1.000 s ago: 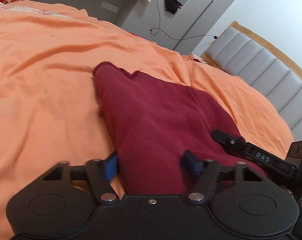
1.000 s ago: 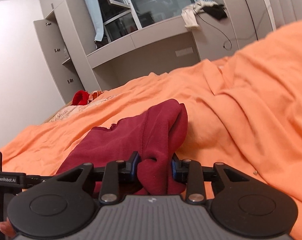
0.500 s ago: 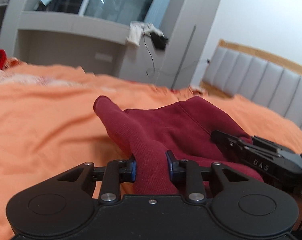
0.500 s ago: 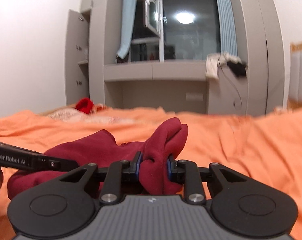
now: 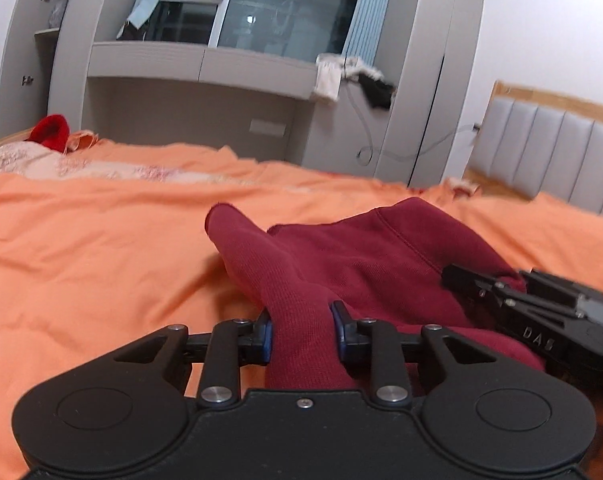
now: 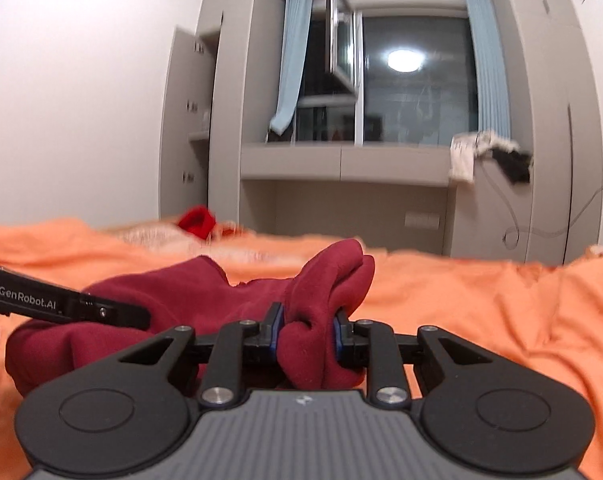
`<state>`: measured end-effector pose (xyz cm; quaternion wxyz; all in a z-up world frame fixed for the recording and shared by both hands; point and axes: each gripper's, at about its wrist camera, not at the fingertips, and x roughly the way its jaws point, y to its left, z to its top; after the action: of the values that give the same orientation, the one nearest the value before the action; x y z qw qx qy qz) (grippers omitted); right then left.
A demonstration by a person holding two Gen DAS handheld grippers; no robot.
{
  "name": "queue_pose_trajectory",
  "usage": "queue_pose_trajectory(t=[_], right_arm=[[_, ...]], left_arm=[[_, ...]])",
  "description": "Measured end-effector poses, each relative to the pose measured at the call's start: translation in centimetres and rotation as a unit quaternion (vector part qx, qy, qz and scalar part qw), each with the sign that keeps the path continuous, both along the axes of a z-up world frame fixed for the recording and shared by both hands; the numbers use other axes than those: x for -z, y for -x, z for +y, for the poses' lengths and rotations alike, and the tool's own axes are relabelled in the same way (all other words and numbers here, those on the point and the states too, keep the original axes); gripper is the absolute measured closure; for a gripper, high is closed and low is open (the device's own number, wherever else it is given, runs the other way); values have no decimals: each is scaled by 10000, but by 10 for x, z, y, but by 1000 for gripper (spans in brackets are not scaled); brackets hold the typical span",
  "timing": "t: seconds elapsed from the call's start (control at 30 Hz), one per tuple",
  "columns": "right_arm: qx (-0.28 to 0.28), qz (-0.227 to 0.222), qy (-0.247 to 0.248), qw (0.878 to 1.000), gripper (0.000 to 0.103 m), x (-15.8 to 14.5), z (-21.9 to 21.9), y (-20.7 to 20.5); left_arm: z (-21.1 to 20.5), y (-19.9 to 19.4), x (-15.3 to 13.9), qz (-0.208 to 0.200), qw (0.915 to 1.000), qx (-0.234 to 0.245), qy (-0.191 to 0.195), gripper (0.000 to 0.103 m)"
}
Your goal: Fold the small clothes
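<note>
Item 1, left gripper (image 5: 301,330): a second ago its jaws stood wide on either side of the maroon garment (image 5: 381,264), which lay flat; they have since clenched on a bunched ribbed fold of it, and the blue pads (image 5: 264,334) press the cloth from both sides.

Item 2, maroon garment: it lies on the orange bedspread (image 5: 81,248), between the two tools. Its near edge is now raised off the bed at both grips, while the far part still rests on the cover. The tip of a ribbed cuff or hem points away toward the window wall.

Item 3, right gripper (image 6: 306,330): jaws clamped on a thick gathered wad of the same garment, as before; the hold has tightened slightly.

Item 4, background: red cloth (image 5: 51,132) at the far edge of the bed, well apart; grey padded headboard (image 5: 561,152) at right.

Assessment: with both holds set, the lift stage appears begun; carrying the near edge over the far part to make the fold is judged next.
</note>
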<state>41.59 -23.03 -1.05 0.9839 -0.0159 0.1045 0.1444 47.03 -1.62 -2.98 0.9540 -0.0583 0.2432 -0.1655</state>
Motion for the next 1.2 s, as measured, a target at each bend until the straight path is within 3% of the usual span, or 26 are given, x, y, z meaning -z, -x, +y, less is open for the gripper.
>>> queue_pose_trajectory(t=[0.17,0.43,0.63,0.8,1.0,1.2], right_arm=[[88,327,64,9994,76,12,0,-4],[185,460,128,9987,74,16,-2,-2],[288,629,222,9974,69,17,0,-4],[397,816,222,9956,52,16,-4,-4],[399,814,133,9958,20,9,-17,11],[233,870,210,9957,6,2,-19,29]], left_arm=[[-2,5,2,31,9996,7,-288,72],[-5,4,2,94,9991,-83,-411,69],[-7,3,0,223,9977,-349,-538,52],[-4,10,-5,324,9965,-611,-469,22],[-5,30,-5,233,9972,-498,-516,14],[-17,46,-5,50,9951,-463,-878,13]])
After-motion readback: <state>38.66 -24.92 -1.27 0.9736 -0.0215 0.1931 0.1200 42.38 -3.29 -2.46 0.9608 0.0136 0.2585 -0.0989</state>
